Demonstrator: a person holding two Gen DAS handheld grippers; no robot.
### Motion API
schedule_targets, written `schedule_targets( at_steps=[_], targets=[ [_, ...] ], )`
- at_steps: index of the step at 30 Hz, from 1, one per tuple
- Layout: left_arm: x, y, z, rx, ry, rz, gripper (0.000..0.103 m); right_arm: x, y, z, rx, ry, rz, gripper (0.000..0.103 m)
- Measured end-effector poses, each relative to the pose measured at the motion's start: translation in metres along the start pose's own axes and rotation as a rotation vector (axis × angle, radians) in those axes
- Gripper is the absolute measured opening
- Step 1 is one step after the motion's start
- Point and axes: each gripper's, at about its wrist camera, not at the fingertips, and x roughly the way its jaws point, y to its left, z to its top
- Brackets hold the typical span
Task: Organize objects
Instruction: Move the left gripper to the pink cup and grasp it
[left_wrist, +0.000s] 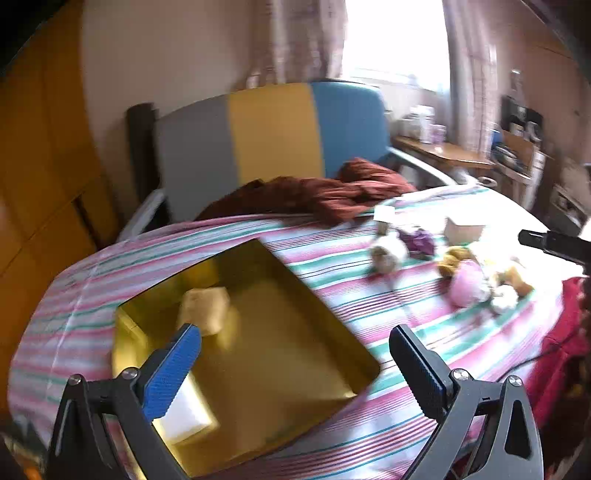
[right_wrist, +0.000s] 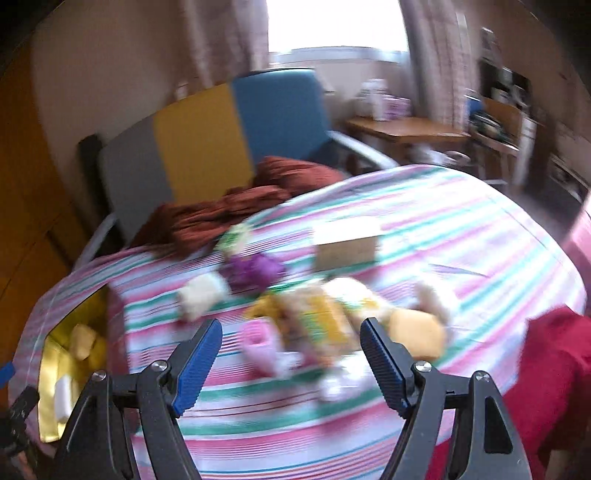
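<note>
Left gripper is hanging low in the left wrist frame, fingers spread wide, nothing between them. Under it, lower centre, a gold tray is sitting on the striped bedspread. A pale yellow block is lying inside the tray toward its upper left corner; a white block is lying at the tray's lower left, partly hidden behind the blue finger pad.

Right of centre in the same frame, a blurred cluster of small toys is lying on the bedspread: a purple one, a white and grey one, a pink one, all well apart from the tray. A cardboard box is sitting just behind them. A brown blanket is bunching at the head of the bed.

Right gripper is hanging at lower centre of the right wrist frame, fingers also wide apart and empty. The toy pile is lying just beyond its tips, heavily blurred: a pink piece, a yellow piece, a purple piece, a white piece. The box is sitting above them at frame centre. The tray is showing at the lower left edge. A red sleeve is filling the lower right.
</note>
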Motion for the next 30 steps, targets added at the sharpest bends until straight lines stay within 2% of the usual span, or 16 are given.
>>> schedule_targets(
  at_steps=[5,9,11,17,22,30],
  targets=[
    [0.020,-0.045,0.019,0.061,0.004,-0.133,0.101,-0.002,-0.040,0.004,0.111,-0.006,-0.046,0.078],
    [0.044,-0.086,0.030,0.099,0.043,-0.248,0.094,0.002,-0.054,0.002,0.145,0.003,-0.046,0.078],
    [0.054,-0.104,0.032,0.114,0.061,-0.292,0.094,0.004,-0.060,-0.001,0.160,0.012,-0.040,0.078],
    [0.087,-0.156,0.038,0.172,0.089,-0.348,0.095,0.013,-0.070,-0.006,0.229,0.045,0.020,0.079],
    [0.120,-0.190,0.039,0.286,0.091,-0.371,0.100,0.021,-0.078,-0.009,0.284,0.078,0.070,0.079],
    [0.165,-0.214,0.032,0.353,0.141,-0.410,0.102,0.029,-0.085,-0.011,0.326,0.111,0.114,0.079]
  ],
)
